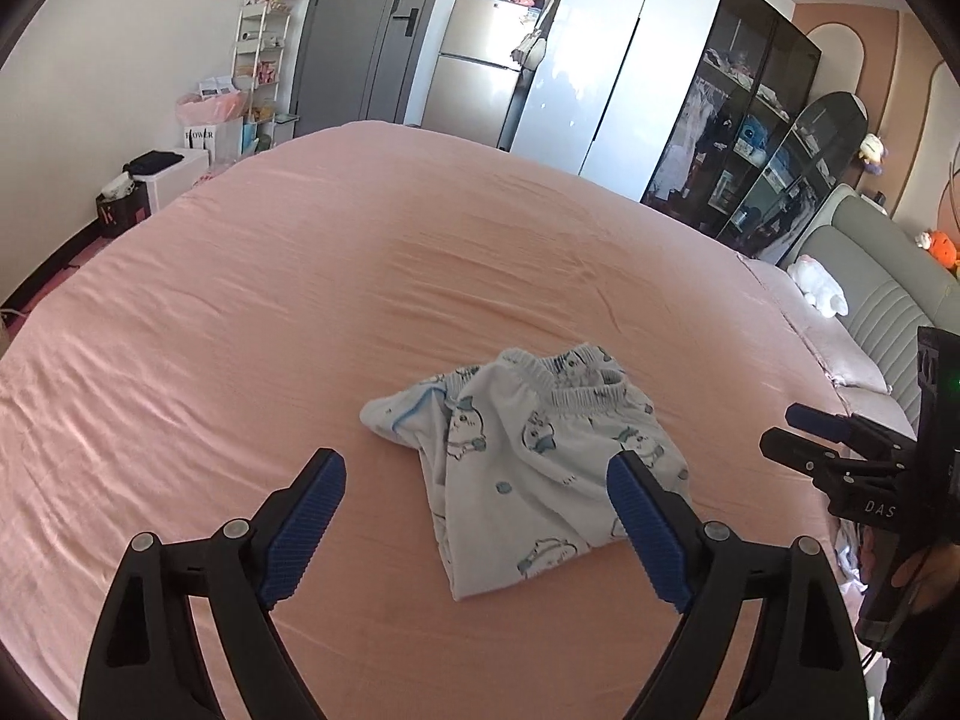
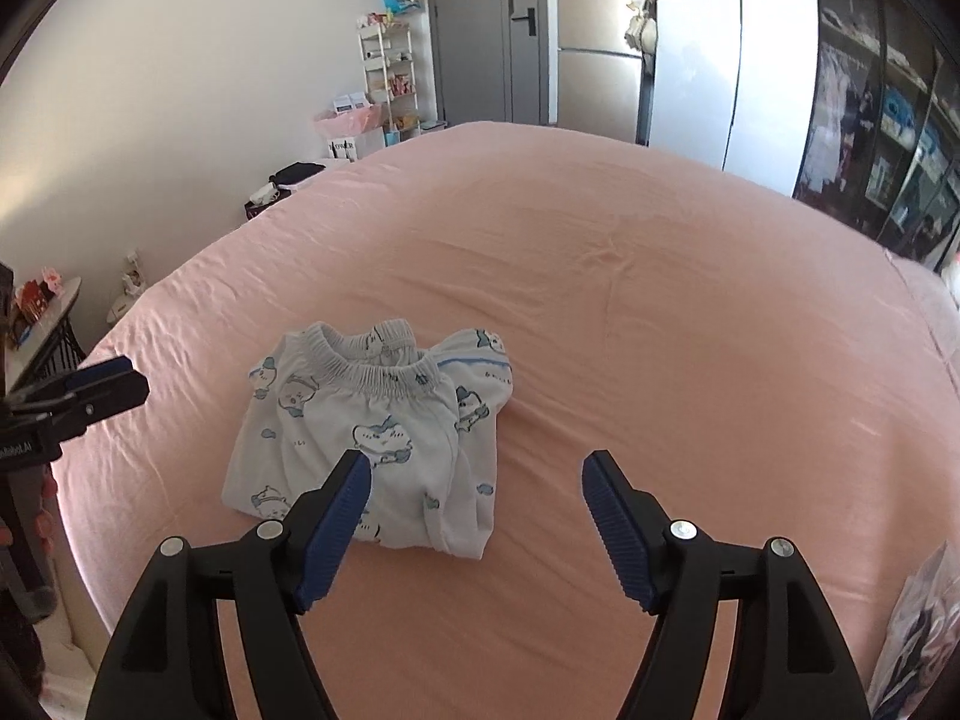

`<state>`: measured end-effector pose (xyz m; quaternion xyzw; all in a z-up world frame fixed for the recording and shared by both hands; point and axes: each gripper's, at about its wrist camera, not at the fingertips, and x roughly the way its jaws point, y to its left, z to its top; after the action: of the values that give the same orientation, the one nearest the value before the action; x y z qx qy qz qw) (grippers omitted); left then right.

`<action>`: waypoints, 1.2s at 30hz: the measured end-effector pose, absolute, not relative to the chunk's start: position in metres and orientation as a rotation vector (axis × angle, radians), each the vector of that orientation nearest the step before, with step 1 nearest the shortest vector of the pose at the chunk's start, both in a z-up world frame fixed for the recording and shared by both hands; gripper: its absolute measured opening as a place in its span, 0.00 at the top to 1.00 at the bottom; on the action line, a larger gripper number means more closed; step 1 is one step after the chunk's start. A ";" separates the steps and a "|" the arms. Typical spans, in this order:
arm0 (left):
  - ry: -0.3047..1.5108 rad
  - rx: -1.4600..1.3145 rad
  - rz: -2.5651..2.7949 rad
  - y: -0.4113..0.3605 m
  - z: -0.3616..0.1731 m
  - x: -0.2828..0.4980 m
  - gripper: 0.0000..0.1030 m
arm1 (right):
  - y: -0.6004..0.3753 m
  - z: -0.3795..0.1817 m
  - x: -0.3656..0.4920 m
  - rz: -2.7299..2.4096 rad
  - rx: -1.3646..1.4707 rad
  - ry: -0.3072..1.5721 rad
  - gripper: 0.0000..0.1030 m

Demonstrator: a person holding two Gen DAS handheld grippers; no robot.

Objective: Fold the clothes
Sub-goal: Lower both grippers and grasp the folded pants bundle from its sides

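Note:
White pajama pants (image 1: 528, 456) with blue cartoon prints lie folded in a small bundle on the pink bed sheet (image 1: 300, 300), elastic waistband on the far side. My left gripper (image 1: 477, 468) hovers open just short of the bundle, nothing between its blue pads. In the right wrist view the same pants (image 2: 372, 438) lie left of centre, and my right gripper (image 2: 477, 468) stands open above their near right corner, empty. Each gripper shows in the other's view: the right gripper (image 1: 792, 429) at the right edge, the left gripper (image 2: 129, 375) at the left edge.
The pink sheet (image 2: 660, 330) spreads wide around the bundle. A grey headboard (image 1: 870, 276) with a white plush toy (image 1: 819, 288) lies to the right. Wardrobes (image 1: 630, 60), a fridge (image 1: 480, 66) and a shelf rack (image 1: 261, 66) stand beyond the bed.

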<state>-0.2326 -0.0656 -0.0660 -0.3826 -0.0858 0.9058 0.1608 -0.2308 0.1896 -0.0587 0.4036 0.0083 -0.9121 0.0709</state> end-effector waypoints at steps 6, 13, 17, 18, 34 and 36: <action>-0.328 -1.159 2.554 -0.060 -0.083 -0.210 0.13 | 0.212 -0.074 -0.212 -2.703 1.344 -0.183 0.29; -0.492 -1.244 2.483 -0.059 -0.106 -0.197 0.13 | 0.225 -0.100 -0.199 -2.556 1.462 -0.468 0.28; -0.698 -1.281 2.401 -0.063 -0.124 -0.196 0.13 | 0.227 -0.123 -0.199 -2.416 1.479 -0.731 0.28; -0.747 -1.297 2.383 -0.064 -0.129 -0.197 0.13 | 0.227 -0.129 -0.200 -2.387 1.489 -0.785 0.28; -1.022 -1.331 2.277 -0.076 -0.169 -0.216 0.13 | 0.226 -0.195 -0.229 -2.202 1.495 -1.278 0.28; -1.051 -1.310 2.280 -0.077 -0.170 -0.217 0.13 | 0.224 -0.198 -0.231 -2.190 1.459 -1.322 0.28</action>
<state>-0.2167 -0.0768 -0.1700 -0.4570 -0.3668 0.7955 0.1544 -0.2309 0.2237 -0.1979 0.4932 -0.4467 -0.7400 0.0982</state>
